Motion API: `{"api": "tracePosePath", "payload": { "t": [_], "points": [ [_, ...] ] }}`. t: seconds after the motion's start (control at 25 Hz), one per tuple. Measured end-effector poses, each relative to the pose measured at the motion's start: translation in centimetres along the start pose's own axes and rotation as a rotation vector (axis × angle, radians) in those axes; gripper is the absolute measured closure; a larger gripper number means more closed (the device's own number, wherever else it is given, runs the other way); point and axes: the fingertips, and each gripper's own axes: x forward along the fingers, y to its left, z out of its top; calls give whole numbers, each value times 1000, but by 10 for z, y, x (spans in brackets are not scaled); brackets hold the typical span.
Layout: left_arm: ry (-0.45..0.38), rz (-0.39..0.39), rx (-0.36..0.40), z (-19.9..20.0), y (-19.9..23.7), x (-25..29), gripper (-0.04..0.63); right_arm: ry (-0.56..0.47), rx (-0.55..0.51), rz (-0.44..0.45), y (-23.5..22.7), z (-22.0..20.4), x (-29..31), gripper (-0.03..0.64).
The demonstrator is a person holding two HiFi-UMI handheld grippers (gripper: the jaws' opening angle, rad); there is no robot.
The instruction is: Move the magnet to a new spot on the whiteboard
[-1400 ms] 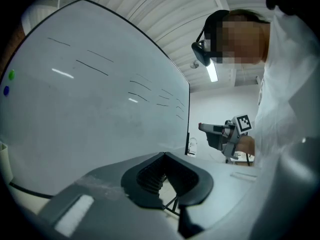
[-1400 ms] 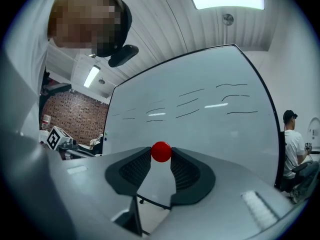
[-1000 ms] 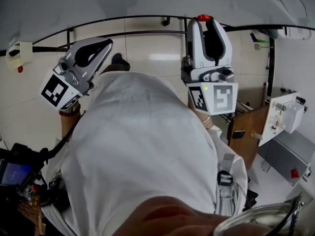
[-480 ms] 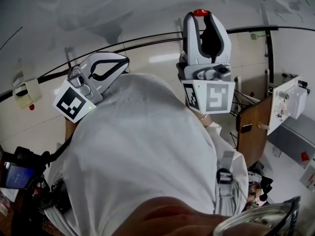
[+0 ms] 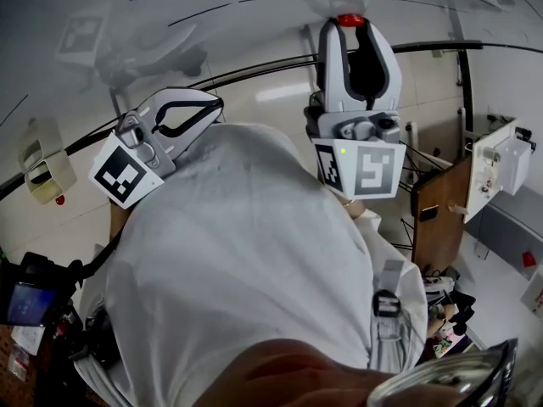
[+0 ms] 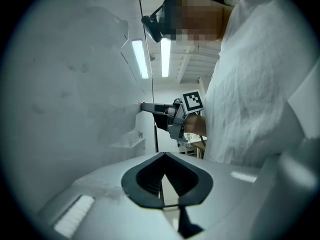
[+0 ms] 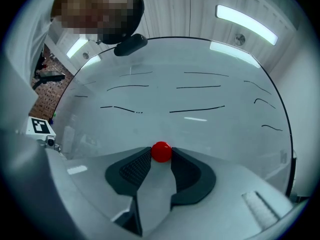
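A white coat [image 5: 246,261] fills the middle, a brown panel [image 5: 437,219] at right.

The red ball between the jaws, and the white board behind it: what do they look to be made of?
The magnet looks like smooth red plastic, evenly coloured with a soft sheen; any metal inside is not visible. The whiteboard looks like a glossy coated panel, metal or laminate I cannot tell: it mirrors the ceiling lights and carries thin marker lines.

Small round red magnet [image 7: 161,152], glossy, pinched btwn jaw tips of right hand-held gripper [image 7: 161,158], held up at whiteboard [image 7: 200,84] face, board white & shiny w/ thin black pen strokes, dark rim, magnet just below strokes
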Motion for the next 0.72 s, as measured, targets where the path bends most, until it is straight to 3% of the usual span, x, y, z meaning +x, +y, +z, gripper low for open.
{"api": "tracePosePath", "payload": {
  "t": [0.32,0.52,0.72],
  "points": [
    [6,40,-10,-1,13,-5,592,6,11,21,4,-5,5,459],
    [75,101,-79,-23,24,-17,592,85,83,30,7,-36,2,453],
    [120,188,-111,-18,2,7,592,102,157,30,-31,-55,-41,453]
  ]
}}
